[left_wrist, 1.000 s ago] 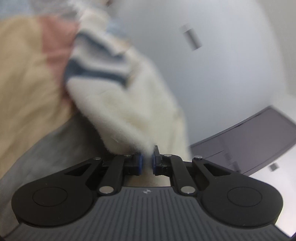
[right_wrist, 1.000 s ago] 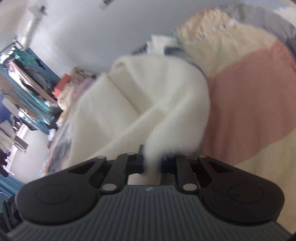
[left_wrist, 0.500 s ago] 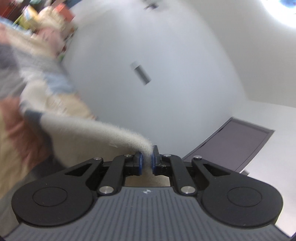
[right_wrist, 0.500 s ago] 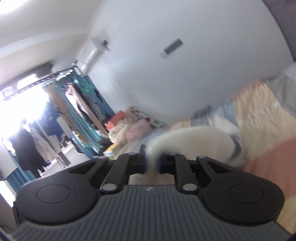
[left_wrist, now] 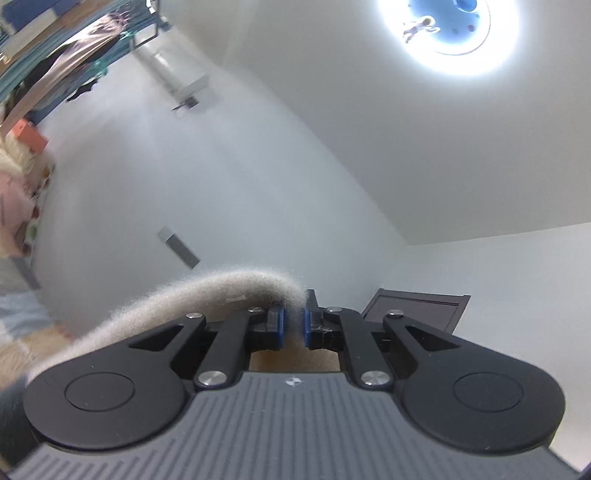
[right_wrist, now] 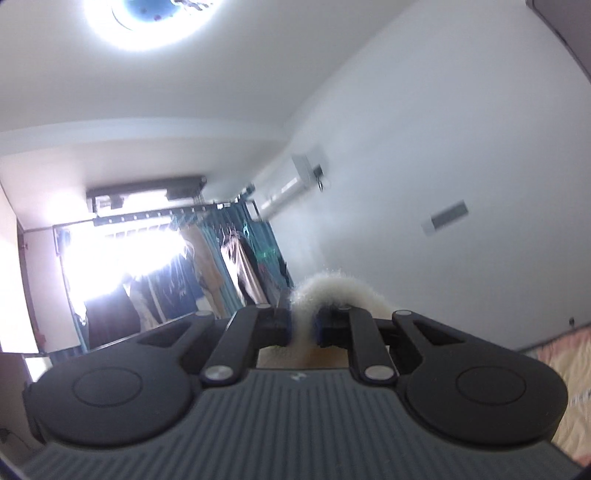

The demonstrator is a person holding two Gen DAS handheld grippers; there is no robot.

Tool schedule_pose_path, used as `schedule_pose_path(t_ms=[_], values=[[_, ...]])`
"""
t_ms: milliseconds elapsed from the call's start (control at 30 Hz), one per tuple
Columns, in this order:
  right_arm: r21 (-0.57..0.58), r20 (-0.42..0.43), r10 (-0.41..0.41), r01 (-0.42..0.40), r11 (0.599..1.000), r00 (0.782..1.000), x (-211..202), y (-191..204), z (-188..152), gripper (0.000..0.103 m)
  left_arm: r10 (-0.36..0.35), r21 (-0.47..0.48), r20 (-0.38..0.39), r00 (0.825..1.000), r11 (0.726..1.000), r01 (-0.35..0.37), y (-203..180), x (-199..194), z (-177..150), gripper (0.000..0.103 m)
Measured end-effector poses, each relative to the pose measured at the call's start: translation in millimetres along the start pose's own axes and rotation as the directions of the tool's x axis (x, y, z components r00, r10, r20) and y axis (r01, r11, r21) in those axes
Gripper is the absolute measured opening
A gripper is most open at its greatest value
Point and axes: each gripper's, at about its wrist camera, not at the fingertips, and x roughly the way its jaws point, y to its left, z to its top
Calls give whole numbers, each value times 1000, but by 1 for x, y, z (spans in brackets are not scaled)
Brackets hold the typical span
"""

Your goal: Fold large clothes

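Observation:
A fluffy cream garment (left_wrist: 207, 295) is pinched in my left gripper (left_wrist: 293, 325), which is shut on its edge; the cloth trails down to the left out of view. My right gripper (right_wrist: 303, 326) is shut on another part of the same cream garment (right_wrist: 332, 291), which arches over the right finger. Both grippers are raised and tilted up toward the walls and ceiling. Most of the garment hangs below, hidden from both cameras.
A round ceiling lamp (left_wrist: 448, 33) is overhead. A wall air conditioner (right_wrist: 284, 190), a rack of hanging clothes (right_wrist: 207, 273) by a bright window and a dark door (left_wrist: 413, 310) show. A patchwork bedspread (right_wrist: 565, 369) lies at the lower right.
Both grippers have lifted and tilted upward with the garment. The bed and spread-out cloth have dropped out of view; walls and ceiling now fill both views.

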Motion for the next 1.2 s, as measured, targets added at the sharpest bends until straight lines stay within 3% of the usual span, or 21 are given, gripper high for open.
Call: schedule_pose_path(t_ms=[133, 300, 433, 533, 700, 900, 1100, 1200], values=[[-48, -18, -71, 70, 996, 997, 30, -9, 4, 15, 46, -3, -22, 999, 999, -46, 5, 25, -2, 11], [-51, -120, -172, 167, 985, 978, 70, -47, -27, 15, 133, -35, -116, 984, 990, -138, 95, 75, -54, 12], [-66, -194, -231, 222, 973, 954, 114, -93, -59, 15, 196, -38, -202, 960, 977, -208, 161, 111, -87, 12], [-46, -241, -263, 260, 965, 934, 152, -130, -86, 15, 259, 13, -249, 933, 964, -264, 207, 152, -108, 12], [-19, -352, -306, 320, 947, 885, 224, -201, -155, 15, 368, -2, -339, 866, 920, -391, 324, 221, -152, 12], [-32, -485, -352, 386, 922, 801, 317, -272, -265, 15, 473, 45, -461, 751, 857, -513, 488, 302, -212, 12], [-36, -595, -375, 443, 896, 711, 350, -316, -358, 15, 506, 17, -578, 640, 792, -611, 610, 328, -270, 12], [-2, -636, -364, 470, 883, 681, 354, -328, -377, 15, 501, -7, -620, 604, 766, -642, 641, 326, -288, 12]])
